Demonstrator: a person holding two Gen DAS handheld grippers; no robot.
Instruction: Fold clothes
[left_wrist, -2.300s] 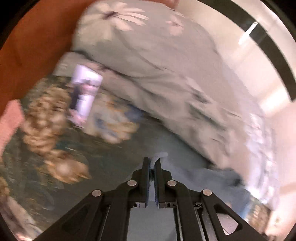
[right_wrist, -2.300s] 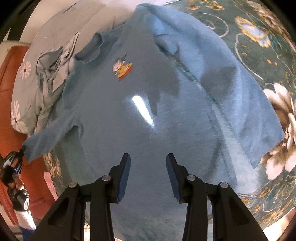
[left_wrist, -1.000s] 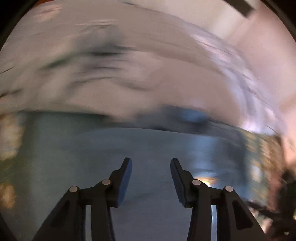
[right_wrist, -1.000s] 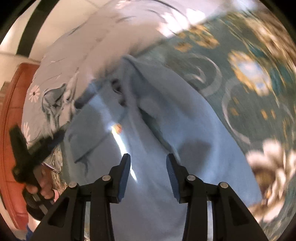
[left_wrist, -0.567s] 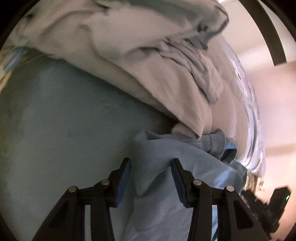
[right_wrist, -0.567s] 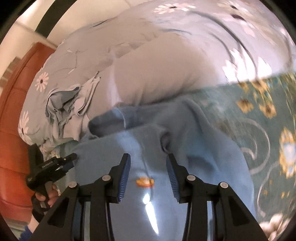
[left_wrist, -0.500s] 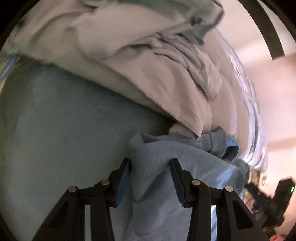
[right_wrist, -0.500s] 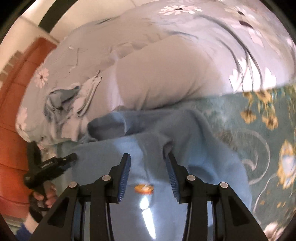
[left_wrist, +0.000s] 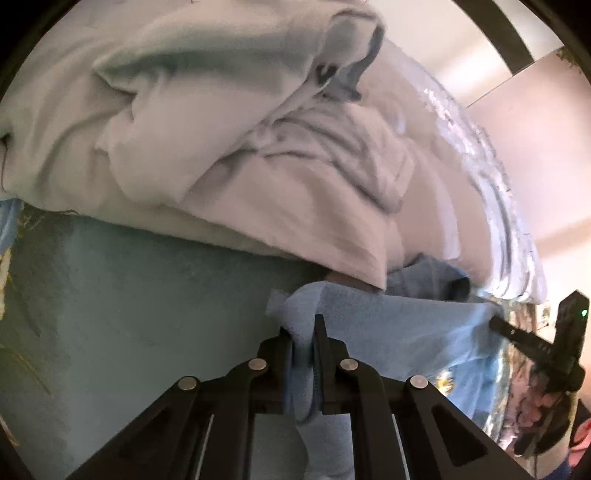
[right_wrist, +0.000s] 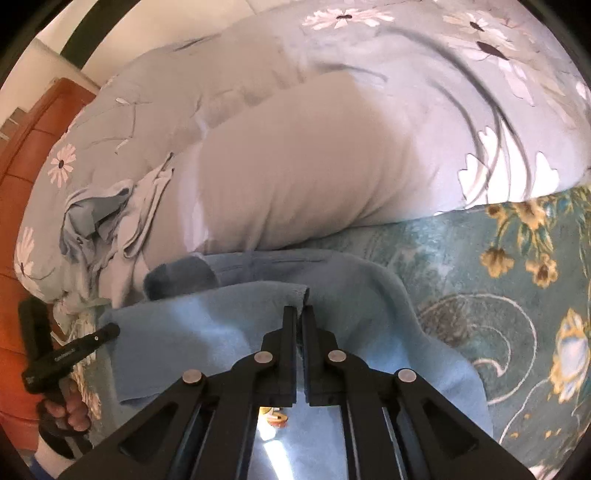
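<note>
My fingers are pinched on cloth on both sides: the left gripper (left_wrist: 303, 350) and the right gripper (right_wrist: 299, 325) each clamp the top edge of the blue shirt (right_wrist: 207, 321), near its shoulders. It lies on the floral bedspread (right_wrist: 517, 295), just below the grey duvet (right_wrist: 295, 166), one side already laid inward. I judge the fold midway; a lengthwise fold remains.

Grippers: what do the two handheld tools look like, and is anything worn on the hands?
Both the left gripper and right gripper are matte black, with flat narrow fingers on angular linkage arms pinned by silver rivets. The right gripper's handle body shows a small green light. Any sleeves are hard to make out.
</note>
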